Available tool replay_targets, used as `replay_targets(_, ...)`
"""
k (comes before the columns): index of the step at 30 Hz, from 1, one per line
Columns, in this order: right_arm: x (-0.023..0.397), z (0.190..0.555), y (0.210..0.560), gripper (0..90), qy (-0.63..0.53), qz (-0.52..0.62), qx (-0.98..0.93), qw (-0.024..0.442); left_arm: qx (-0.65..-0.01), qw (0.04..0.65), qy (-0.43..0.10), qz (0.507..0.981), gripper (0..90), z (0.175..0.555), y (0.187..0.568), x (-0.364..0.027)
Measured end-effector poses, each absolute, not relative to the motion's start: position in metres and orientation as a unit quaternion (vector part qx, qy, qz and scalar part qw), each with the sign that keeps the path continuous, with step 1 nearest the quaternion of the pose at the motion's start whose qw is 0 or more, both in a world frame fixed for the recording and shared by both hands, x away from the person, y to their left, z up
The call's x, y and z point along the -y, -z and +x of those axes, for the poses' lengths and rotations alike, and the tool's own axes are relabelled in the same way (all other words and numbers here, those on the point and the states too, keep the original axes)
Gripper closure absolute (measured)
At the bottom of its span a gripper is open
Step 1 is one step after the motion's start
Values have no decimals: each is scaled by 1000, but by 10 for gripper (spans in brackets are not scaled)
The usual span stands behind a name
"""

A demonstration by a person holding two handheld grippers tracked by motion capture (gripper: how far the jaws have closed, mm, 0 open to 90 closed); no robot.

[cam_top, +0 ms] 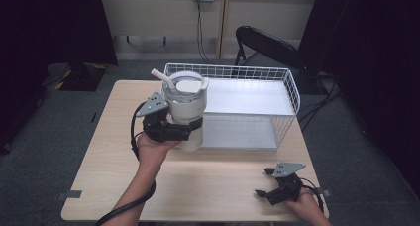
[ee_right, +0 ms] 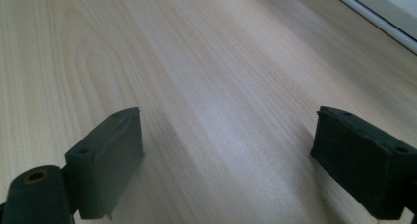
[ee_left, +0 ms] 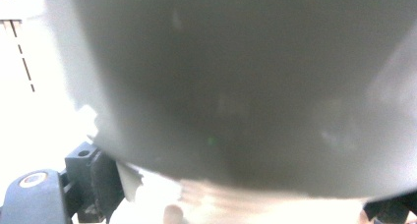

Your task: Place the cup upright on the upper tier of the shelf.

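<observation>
Tongs first: my left tongs (cam_top: 190,129) are clamped around the lower body of a white tumbler (cam_top: 185,107), one jaw on each side of it, and I hold it upright above the worktop (cam_top: 114,151). From the high view I cannot tell whether its base touches the wood or hangs just clear of it. The tumbler has a clear lid (cam_top: 185,84) and a white straw (cam_top: 163,78) that leans toward my left. It stands just beside the front left corner of a white wire basket (cam_top: 292,94), which sits toward the far side of the worktop with its open side facing me; the tumbler is outside the basket, not in it.

Looking along my left tongs, the tumbler's pale wall (ee_left: 246,86) is pressed so close that it is a grey blur, with one black jaw showing at the lower left against it.

My right tongs (cam_top: 267,182) are spread wide with nothing between them. They rest low at the near right part of the worktop, well apart from the tumbler and the basket, with my right hand (cam_top: 307,206) behind them. In the right gripper view the two black jaws stand far apart over bare pale wood (ee_right: 211,86), and the basket's white edge (ee_right: 378,17) crosses the top right corner.
</observation>
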State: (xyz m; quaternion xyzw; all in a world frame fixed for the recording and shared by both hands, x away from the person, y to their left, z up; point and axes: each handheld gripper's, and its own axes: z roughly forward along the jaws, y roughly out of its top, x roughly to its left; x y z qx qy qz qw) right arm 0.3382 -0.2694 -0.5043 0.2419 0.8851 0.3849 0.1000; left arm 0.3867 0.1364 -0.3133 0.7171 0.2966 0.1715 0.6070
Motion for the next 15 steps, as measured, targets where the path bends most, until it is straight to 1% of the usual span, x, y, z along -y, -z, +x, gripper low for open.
replay_targets(15,269,338,504,110,-385,242,-885,100,-297,603,-166,722,103,397,294,-130)
